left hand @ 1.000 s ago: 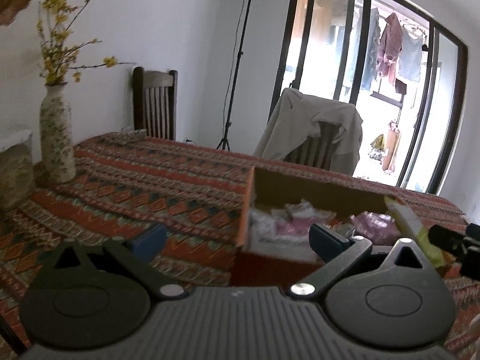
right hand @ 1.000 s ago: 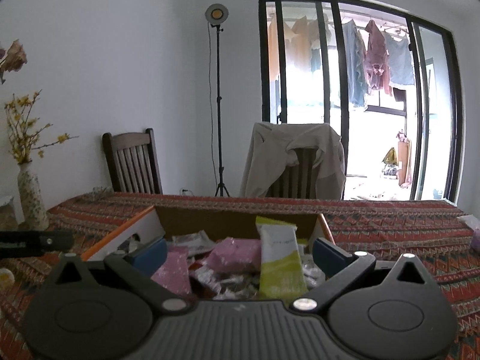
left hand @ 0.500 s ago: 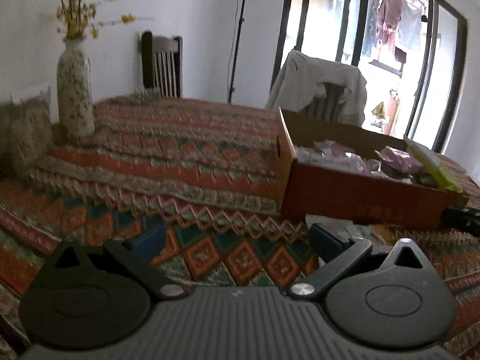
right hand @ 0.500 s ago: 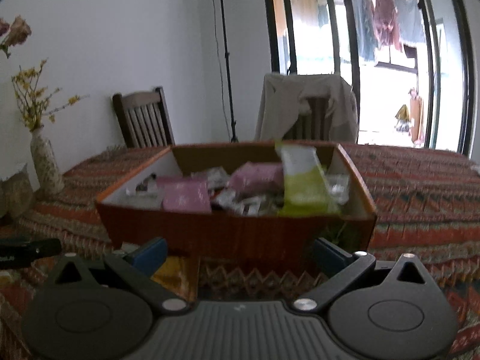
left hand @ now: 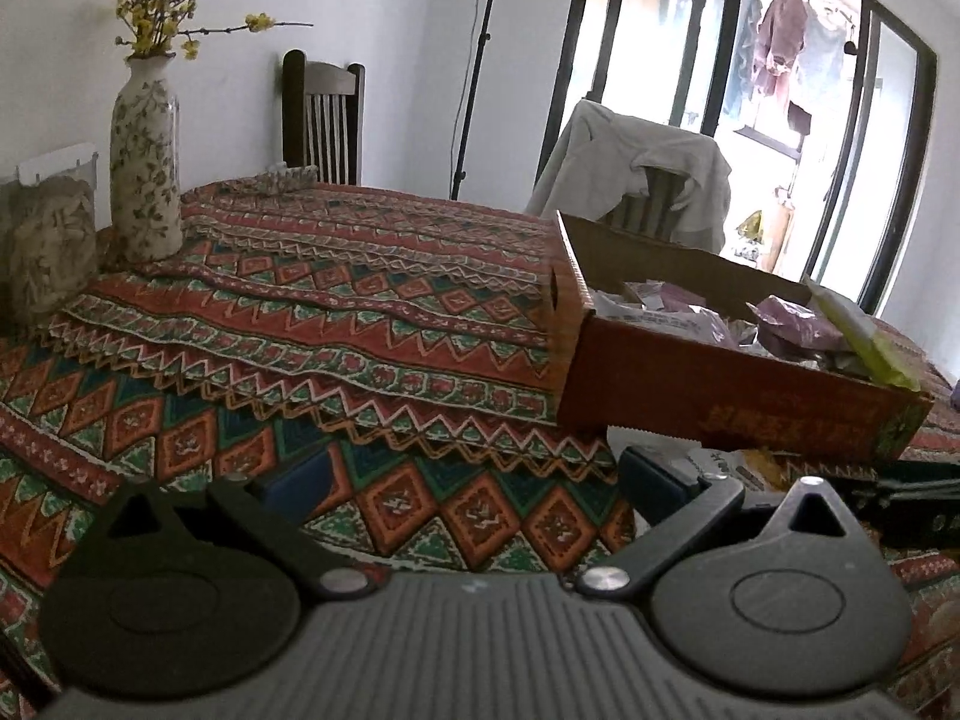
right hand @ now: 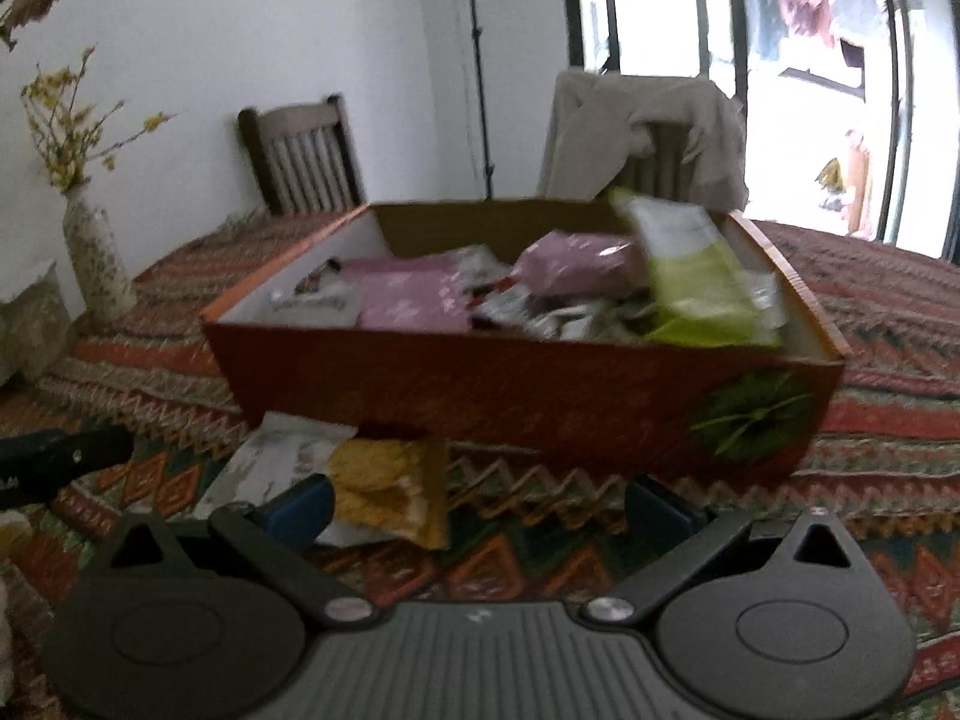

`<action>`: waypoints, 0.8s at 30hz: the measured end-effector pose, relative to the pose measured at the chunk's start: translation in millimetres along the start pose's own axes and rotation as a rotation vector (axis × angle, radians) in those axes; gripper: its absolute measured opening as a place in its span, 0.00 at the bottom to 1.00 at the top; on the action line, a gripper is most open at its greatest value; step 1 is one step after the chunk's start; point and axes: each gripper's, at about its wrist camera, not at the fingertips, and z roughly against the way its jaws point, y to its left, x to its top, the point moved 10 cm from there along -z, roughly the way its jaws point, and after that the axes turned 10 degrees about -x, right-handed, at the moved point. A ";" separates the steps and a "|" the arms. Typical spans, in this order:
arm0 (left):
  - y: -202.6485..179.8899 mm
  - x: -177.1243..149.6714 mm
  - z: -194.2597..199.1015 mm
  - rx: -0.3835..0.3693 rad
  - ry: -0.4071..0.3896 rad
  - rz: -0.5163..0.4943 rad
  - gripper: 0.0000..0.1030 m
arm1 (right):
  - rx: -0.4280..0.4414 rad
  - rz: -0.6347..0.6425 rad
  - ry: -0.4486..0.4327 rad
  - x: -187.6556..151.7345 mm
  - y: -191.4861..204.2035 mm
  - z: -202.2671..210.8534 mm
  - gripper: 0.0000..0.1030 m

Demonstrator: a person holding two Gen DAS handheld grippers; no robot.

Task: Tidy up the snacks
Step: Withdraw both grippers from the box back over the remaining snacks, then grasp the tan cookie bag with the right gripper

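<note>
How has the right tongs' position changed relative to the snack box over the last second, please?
Yes: the right tongs dropped from over the snack box to low before its front wall.

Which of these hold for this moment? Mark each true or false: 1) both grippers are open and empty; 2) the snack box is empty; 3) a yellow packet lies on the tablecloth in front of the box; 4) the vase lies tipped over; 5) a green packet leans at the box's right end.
1) The left gripper and right gripper are open and empty: true.
2) The snack box is empty: false, it holds many packets, pink ones among them.
3) A yellow packet lies on the tablecloth in front of the box: true.
4) The vase lies tipped over: false, it stands upright with yellow flowers.
5) A green packet leans at the box's right end: true.
</note>
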 end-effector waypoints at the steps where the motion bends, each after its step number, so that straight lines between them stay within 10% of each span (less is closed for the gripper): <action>1: 0.5 -0.2 0.1 0.000 0.001 0.002 1.00 | -0.002 0.014 0.003 0.4 4.2 -1.6 1.00; 19: 3.4 -0.7 -0.5 -0.001 0.004 0.022 1.00 | 0.038 0.037 0.038 -1.5 35.9 -37.2 1.00; 24: 3.6 -1.1 -1.4 0.001 0.009 0.022 1.00 | 0.094 0.054 0.002 -0.2 44.1 -29.3 0.69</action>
